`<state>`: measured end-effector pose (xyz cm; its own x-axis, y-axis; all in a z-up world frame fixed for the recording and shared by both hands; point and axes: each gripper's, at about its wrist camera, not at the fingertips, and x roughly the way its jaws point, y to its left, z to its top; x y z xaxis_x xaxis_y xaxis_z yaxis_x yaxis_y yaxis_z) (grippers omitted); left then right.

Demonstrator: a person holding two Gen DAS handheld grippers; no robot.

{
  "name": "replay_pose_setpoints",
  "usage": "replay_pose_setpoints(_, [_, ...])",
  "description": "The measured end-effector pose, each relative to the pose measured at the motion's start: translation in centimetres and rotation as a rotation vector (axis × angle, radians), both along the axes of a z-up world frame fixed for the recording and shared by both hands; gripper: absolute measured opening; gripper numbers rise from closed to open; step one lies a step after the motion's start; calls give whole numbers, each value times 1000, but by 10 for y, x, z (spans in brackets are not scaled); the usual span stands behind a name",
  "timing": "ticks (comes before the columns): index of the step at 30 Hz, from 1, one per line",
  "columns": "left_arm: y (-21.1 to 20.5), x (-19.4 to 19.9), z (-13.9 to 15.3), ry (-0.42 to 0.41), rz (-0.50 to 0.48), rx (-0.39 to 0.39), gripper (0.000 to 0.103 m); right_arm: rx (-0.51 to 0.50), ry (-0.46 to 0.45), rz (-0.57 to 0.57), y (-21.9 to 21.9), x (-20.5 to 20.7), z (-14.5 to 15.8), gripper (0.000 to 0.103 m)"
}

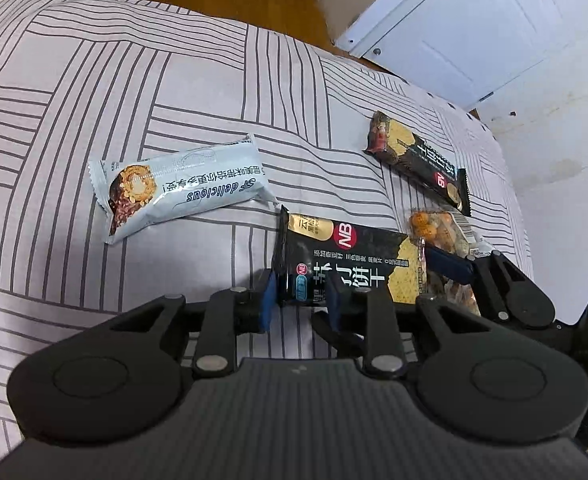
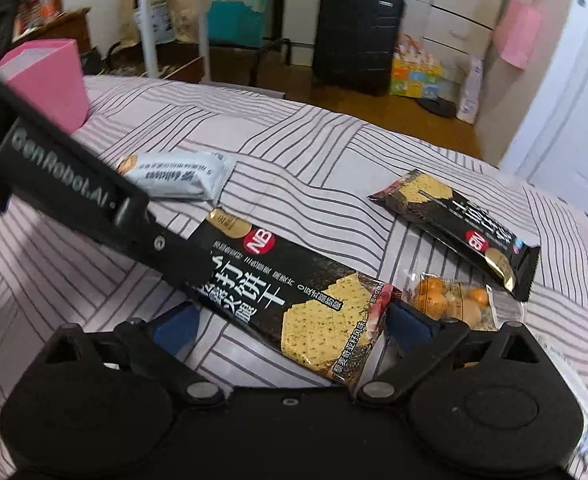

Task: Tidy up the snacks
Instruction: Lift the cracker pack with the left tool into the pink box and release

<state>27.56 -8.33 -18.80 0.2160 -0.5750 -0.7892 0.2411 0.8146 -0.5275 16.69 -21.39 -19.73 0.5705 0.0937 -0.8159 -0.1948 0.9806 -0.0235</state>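
Observation:
A black cracker pack [image 1: 349, 258] [image 2: 294, 292] lies on the striped bed. My left gripper [image 1: 299, 300] has its blue pads on either side of the pack's near end, closed on it. My right gripper [image 2: 290, 324] is open, its blue pads on either side of the pack's other end; it shows in the left wrist view [image 1: 449, 264]. A second black cracker pack [image 1: 417, 160] [image 2: 457, 232] lies further right. A pale blue snack pack [image 1: 182, 188] [image 2: 178, 176] lies to the left. A clear bag of orange snacks [image 1: 441, 232] [image 2: 449, 300] lies by the right gripper.
The striped bedcover [image 1: 94, 80] [image 2: 294, 140] holds all the snacks. A pink box [image 2: 46, 76] stands at the bed's far left. A black suitcase [image 2: 357, 32] and bags stand on the wooden floor beyond. A white door [image 1: 473, 28] is to the right.

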Motion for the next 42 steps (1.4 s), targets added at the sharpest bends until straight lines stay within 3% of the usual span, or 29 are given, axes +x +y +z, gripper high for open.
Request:
replay_pose_setpoints(5, [2,-6,6,-16,-4,-14,25,44,-4,-44,-5,-2,7,96])
replay_pose_setpoints(11, [8,-27,28,-45,-26,56,32,9,-48,14,18,-20,20,96])
replay_pose_setpoints(23, [43,-77,73,-41,-19,162,33,60,36,58,55,-50,61,96])
replay_pose_setpoints(27, [56,-97,95,-80,-26,182,33,51,39,81,69,-62,81,96])
replay_pose_setpoints(42, [124,-146,171,-240,59,206,33,-44,-113,209,137,-90,158,96])
